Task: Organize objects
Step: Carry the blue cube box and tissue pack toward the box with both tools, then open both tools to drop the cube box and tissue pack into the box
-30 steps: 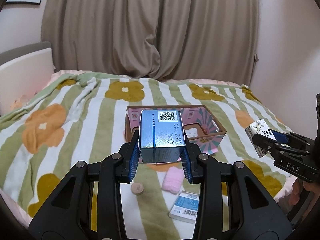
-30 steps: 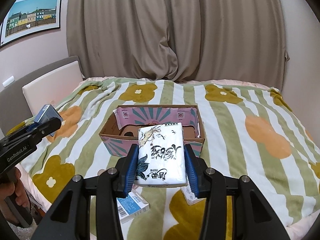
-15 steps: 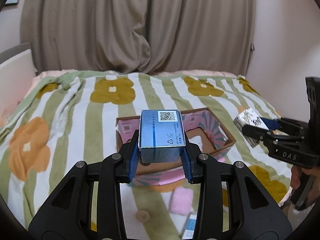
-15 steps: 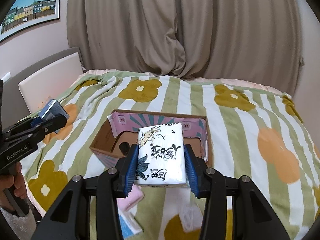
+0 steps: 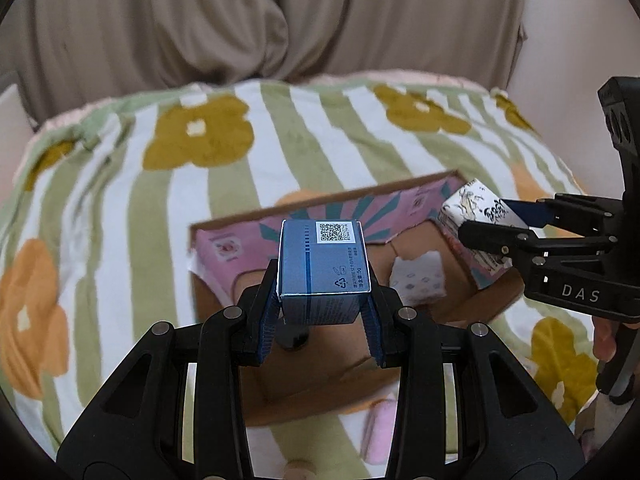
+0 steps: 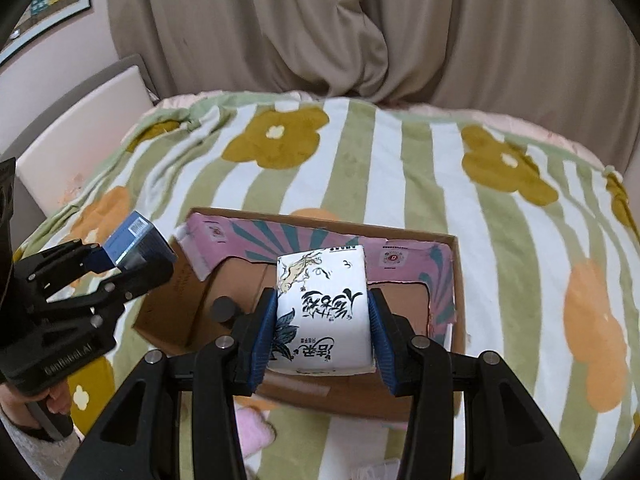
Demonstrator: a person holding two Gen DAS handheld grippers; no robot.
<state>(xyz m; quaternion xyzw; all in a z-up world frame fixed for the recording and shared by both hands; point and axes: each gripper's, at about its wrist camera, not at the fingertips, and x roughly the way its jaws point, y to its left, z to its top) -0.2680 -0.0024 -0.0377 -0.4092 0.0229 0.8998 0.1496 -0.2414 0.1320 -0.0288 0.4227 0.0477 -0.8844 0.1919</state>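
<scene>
Left gripper (image 5: 322,312) is clamped on a blue carton (image 5: 322,264), pads tight against both side faces, QR label facing up. Right gripper (image 6: 322,324) is closed on a white tissue pack (image 6: 322,312), jaws only as wide as the pack and slightly denting it. Both loads hang above the open cardboard box (image 6: 456,276) on the striped floral blanket (image 6: 400,168).

In the left wrist view the carton sits over the box's near-left part, and the tissue pack comes in at about 2 o'clock, over the box's right wall. In the right wrist view the blue carton shows at 9 o'clock, over the left rim.

Step in hand, as I read it: lower both items into the box and let go.
- Already inside: a small patterned packet (image 5: 418,284) at 3 o'clock of the carton, and a dark round thing (image 6: 223,309) near the left side (can't tell what it is). Aim for bare floor between them.
- Bring the tissue pack inward off the right wall before dropping, or it may catch the rim.
- Go down one at a time; the grippers are close and could collide.
- Open the jaws only once the item rests on the floor.

A pink soft item (image 6: 252,428) lies on the blanket at 6 o'clock of the box, outside it.
</scene>
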